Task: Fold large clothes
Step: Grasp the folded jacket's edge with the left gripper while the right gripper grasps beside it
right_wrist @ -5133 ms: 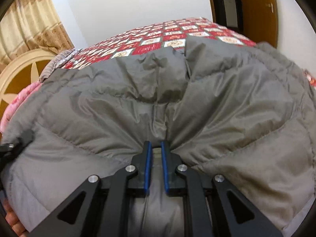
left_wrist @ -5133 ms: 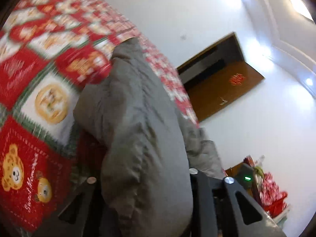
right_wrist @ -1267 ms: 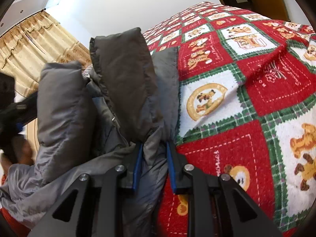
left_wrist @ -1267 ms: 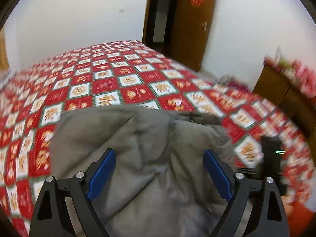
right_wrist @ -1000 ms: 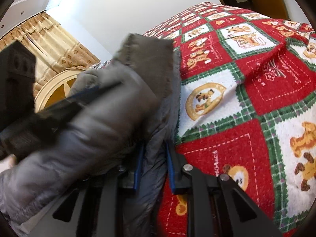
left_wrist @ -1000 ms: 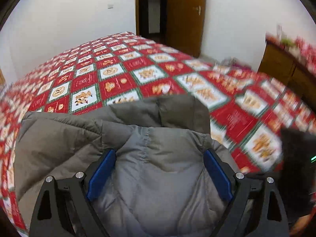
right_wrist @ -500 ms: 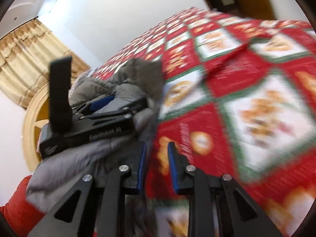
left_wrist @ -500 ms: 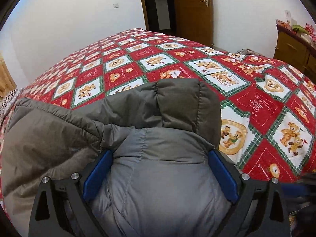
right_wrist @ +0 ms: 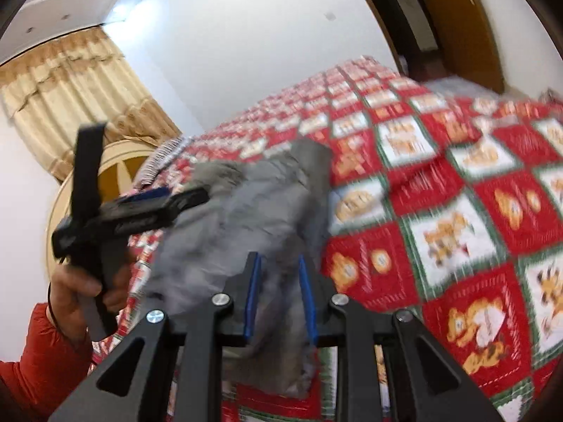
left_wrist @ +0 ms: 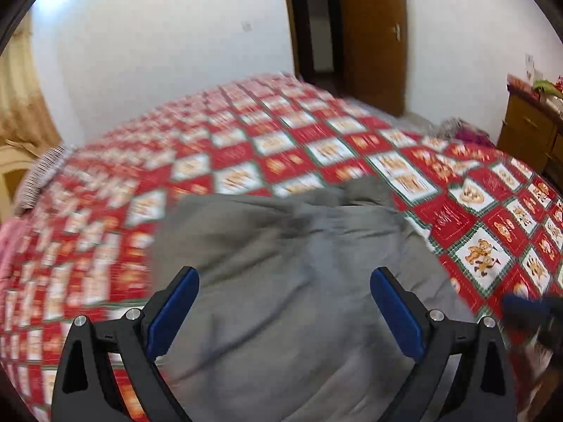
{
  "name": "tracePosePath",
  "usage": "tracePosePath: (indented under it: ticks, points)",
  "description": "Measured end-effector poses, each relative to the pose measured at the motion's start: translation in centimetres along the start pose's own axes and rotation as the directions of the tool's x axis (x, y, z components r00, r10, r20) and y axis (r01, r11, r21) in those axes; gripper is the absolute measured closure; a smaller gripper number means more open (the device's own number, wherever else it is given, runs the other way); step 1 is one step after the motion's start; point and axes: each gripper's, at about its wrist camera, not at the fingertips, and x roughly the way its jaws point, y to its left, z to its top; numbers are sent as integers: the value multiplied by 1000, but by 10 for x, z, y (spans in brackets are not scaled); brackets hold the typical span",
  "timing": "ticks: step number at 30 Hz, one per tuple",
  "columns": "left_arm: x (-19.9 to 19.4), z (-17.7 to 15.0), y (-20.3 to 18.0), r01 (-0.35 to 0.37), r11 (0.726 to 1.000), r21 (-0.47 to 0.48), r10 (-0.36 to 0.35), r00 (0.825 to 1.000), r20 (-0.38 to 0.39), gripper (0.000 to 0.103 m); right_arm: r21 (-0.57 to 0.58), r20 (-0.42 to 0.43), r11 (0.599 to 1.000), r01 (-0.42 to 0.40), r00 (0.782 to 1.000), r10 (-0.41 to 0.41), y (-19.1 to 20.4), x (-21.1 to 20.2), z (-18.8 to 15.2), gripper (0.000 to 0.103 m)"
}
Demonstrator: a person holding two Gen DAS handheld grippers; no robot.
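Observation:
A grey padded jacket lies folded in a thick bundle on the red bear-patterned bedspread. My left gripper hovers above its near part, open wide, with its blue pads clear of the cloth. In the right wrist view the jacket is blurred. My right gripper hangs over its near edge with the jaws a narrow gap apart and no cloth pinched. A hand holds the left gripper above the jacket's left side. The right gripper shows as a dark blur.
The bedspread spreads far to the right of the jacket. A brown door and dark doorway stand behind the bed. A wooden cabinet is at the right. A round headboard, curtains and a striped pillow are at the left.
The right gripper let go of the jacket's edge and rose away from it. The left gripper lifted and drew back off the bundle, still open. The jacket now lies folded on the bed.

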Motion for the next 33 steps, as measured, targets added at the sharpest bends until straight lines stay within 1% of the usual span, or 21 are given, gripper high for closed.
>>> tracePosePath:
  ticks: [2,4,5,7,9,10,11,13,15,16,17,21,23,25,27,28,29,30,31,32,33]
  points:
    - [-17,-11,22,-35,999,-25,35,999,24,5,-49,14,999,-25,1000,26,23,-1,15,75]
    - [-20,-24,42,-89,993,-82,90,996,7,5,-73,-1,996,-48,999,48,39,9,26,69]
    - [-18,-33,51,-102,987,-120,102,995,-6,5,-85,-13,994,-66,998,65,48,18,29,68]
    - [-12,-48,58,-75,982,-171,70,997,-37,5,-131,-45,989,-72,997,67,64,38,28,68]
    - [-1,-63,58,-45,979,-198,30,996,-79,5,-172,-97,984,-37,995,21,70,55,15,68]
    - [4,-70,54,-43,979,-197,27,996,-86,5,-178,-118,984,-31,993,10,67,59,8,68]
    - [7,-74,52,-42,980,-195,26,996,-85,5,-175,-143,985,-7,990,-18,58,66,-3,68]
    - [16,-81,44,-16,980,-199,1,997,-75,5,-146,-160,988,47,985,-71,37,73,-17,71]
    - [24,-84,38,3,977,-212,-19,997,-72,5,-82,-161,996,45,985,-58,17,79,-26,72]
    - [29,-85,35,6,976,-217,-22,997,-71,4,-50,-168,998,40,985,-47,7,85,-32,75]
    - [32,-86,33,2,976,-219,-17,997,-69,4,-25,-171,999,32,985,-36,-1,90,-37,75]
    - [45,-92,17,-50,982,-181,41,998,-54,2,67,-146,998,-21,989,30,-20,94,-49,78]
    - [52,-96,16,-62,982,-181,54,997,-52,1,103,-148,994,-35,988,50,-24,91,-50,79]
    - [50,-93,16,-48,986,-157,38,997,-67,1,78,-181,997,-6,983,20,-18,88,-44,80]
    - [40,-88,25,13,990,-140,-26,996,-87,1,20,-202,1000,20,979,-16,-5,78,-33,79]
    - [27,-84,33,35,989,-142,-46,996,-77,1,-10,-195,1000,22,981,-23,1,70,-27,74]
    - [16,-81,39,38,988,-148,-45,998,-45,1,-55,-148,998,29,988,-36,9,55,-15,72]
    - [1,-75,49,35,987,-156,-34,999,9,1,-81,-108,996,41,993,-49,14,45,-5,70]
    - [-12,-66,59,19,986,-163,-10,998,57,1,-95,-76,994,48,996,-56,18,38,7,69]
    - [-16,-59,65,5,986,-168,7,997,71,1,-99,-44,994,49,998,-53,20,32,24,67]
    - [-16,-49,71,-16,984,-175,30,997,75,1,-98,-39,994,51,998,-55,22,34,38,64]
